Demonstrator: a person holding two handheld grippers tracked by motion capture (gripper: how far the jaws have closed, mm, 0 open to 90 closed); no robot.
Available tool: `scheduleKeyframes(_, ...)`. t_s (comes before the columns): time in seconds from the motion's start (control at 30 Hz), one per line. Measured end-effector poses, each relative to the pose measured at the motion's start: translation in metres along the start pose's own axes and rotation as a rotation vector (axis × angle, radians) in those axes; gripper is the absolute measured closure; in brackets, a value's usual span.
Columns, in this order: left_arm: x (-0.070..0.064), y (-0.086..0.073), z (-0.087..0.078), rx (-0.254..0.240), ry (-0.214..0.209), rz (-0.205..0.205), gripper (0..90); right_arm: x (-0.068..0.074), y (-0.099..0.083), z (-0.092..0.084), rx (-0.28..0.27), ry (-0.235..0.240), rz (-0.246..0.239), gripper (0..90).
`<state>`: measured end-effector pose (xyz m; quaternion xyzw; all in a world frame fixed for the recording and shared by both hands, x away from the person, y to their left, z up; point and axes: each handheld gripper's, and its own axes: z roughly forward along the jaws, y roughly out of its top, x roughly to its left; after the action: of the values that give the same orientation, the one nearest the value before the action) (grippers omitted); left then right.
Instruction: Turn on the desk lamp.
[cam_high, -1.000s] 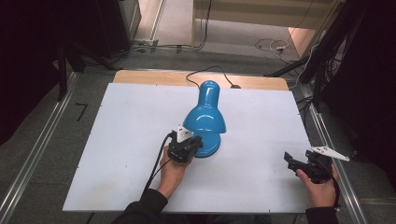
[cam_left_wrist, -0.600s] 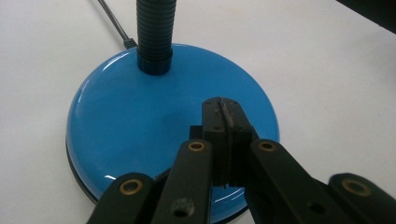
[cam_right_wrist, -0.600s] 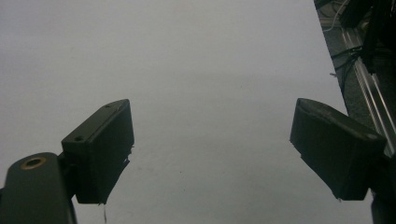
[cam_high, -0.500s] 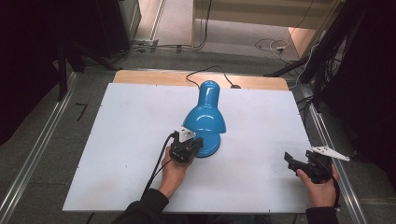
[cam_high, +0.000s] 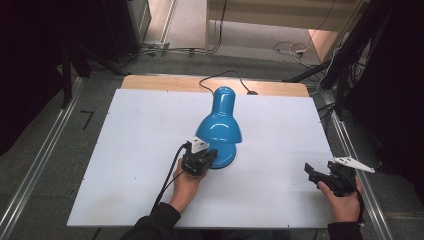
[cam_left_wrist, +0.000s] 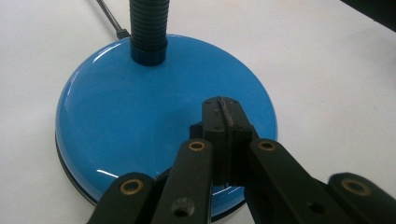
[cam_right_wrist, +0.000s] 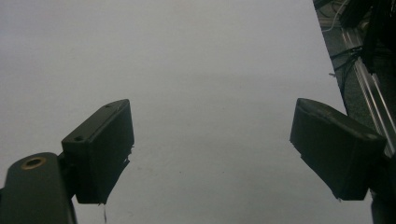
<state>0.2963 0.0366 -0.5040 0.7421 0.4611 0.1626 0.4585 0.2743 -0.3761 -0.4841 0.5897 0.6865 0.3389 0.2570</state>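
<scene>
A blue lamp (cam_high: 218, 127) stands near the middle of a white table (cam_high: 125, 150), its shade tipped over its round base (cam_left_wrist: 140, 116) and its black cord (cam_high: 225, 77) running off the far edge. The left claw (cam_high: 205, 159) sits at the base's near side, held by the left hand (cam_high: 185, 182). In the left gripper view its jaws are pressed together with nothing between them, and the joined tips (cam_left_wrist: 224, 119) lie over the base's glossy top on the near right part, either touching it or just above it; the pictures do not settle which. Ahead of the tips and a little left, the lamp's ribbed black neck (cam_left_wrist: 148, 25) rises from the base, and the cord's plug-in point (cam_left_wrist: 122, 32) sits just beyond it on the table. The right claw (cam_high: 320, 176) is well apart from the lamp, off toward the table's near right corner, gripped by the right hand (cam_high: 342, 197), with its grey plate (cam_high: 354, 164) on top. In the right gripper view its jaws stand wide apart, holding nothing, with bare table between and ahead of them, and a metal rail (cam_right_wrist: 369, 88) beyond the table edge to the right.
</scene>
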Motion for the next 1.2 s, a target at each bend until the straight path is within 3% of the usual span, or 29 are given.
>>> scheduleKeyframes(0.63,0.0000,-0.0012,-0.0004,-0.003,0.010,0.005,90.0,0.0004,0.0000,0.0001,0.004,-0.001,0.001,12.3)
scheduleKeyframes(0.7,0.0002,-0.0011,-0.0010,0.007,0.010,0.021,90.0,0.0005,0.0000,0.0000,0.004,-0.001,0.001,12.4)
scheduleKeyframes(0.73,-0.0009,-0.0019,-0.0004,0.017,-0.027,0.011,90.0,0.0006,0.0000,0.0001,0.004,-0.001,0.001,12.4)
scheduleKeyframes(0.77,-0.0009,-0.0019,-0.0004,0.017,-0.027,0.011,90.0,0.0006,0.0000,0.0001,0.004,-0.001,0.001,12.4)
scheduleKeyframes(0.8,-0.0063,-0.0022,-0.0006,0.015,0.002,0.039,90.0,0.0010,0.0000,0.0000,0.007,-0.002,0.002,12.4)
scheduleKeyframes(0.83,-0.0063,-0.0022,-0.0006,0.015,0.002,0.039,90.0,0.0010,0.0000,0.0000,0.007,-0.002,0.002,12.4)
scheduleKeyframes(1.07,0.0006,-0.0032,-0.0027,0.005,-0.017,-0.027,90.0,-0.0001,-0.0001,0.0001,0.002,0.000,0.001,12.4)
scheduleKeyframes(1.2,0.0036,-0.0022,-0.0060,-0.011,-0.033,-0.044,90.0,-0.0005,0.0000,0.0002,0.001,0.002,0.002,12.5)
